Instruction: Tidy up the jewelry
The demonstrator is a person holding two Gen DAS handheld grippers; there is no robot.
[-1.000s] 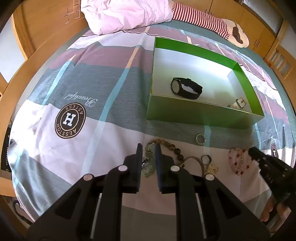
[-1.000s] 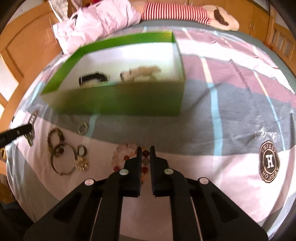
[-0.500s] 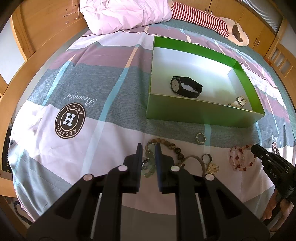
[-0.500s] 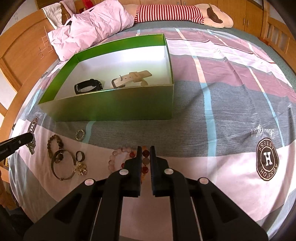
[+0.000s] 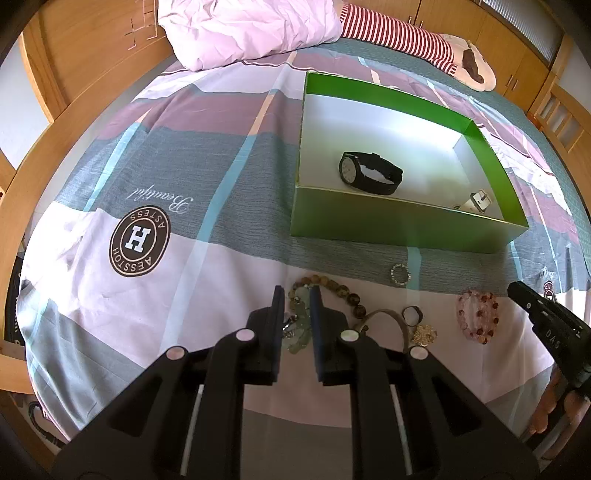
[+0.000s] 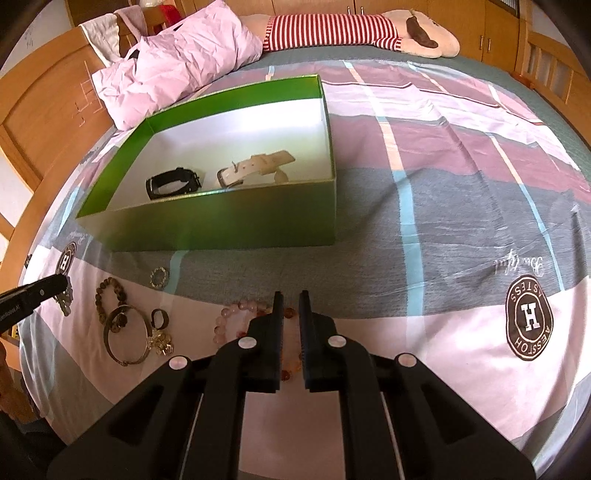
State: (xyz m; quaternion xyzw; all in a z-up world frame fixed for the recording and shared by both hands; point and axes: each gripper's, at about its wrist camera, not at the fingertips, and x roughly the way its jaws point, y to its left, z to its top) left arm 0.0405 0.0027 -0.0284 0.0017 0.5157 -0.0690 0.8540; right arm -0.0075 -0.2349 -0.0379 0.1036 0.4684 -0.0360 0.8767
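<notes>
A green box [image 5: 402, 225] [image 6: 221, 225] on the bed holds a black watch [image 5: 369, 173] [image 6: 171, 184] and a white watch [image 6: 255, 166] [image 5: 480, 201]. Loose jewelry lies in front of it. My left gripper [image 5: 297, 295] has its jaws narrowly apart around a pale green bead bracelet [image 5: 299, 321], low over the sheet; whether it grips is unclear. My right gripper [image 6: 291, 299] has its jaws narrowly apart over the right side of a pink bead bracelet [image 6: 236, 314] [image 5: 476, 314].
Also on the sheet: a brown bead bracelet [image 5: 332, 288] [image 6: 110, 291], a metal bangle [image 6: 125, 339], a dark ring [image 6: 159, 317] [image 5: 412, 315], a gold charm [image 5: 424, 334] [image 6: 160, 341] and a small sparkly ring [image 5: 400, 275] [image 6: 159, 277]. A pillow [image 5: 251, 29] and a striped plush toy [image 6: 369, 29] lie behind the box.
The right gripper drew back and rose from the box, staying over the pink bracelet. The left gripper has hardly moved.
</notes>
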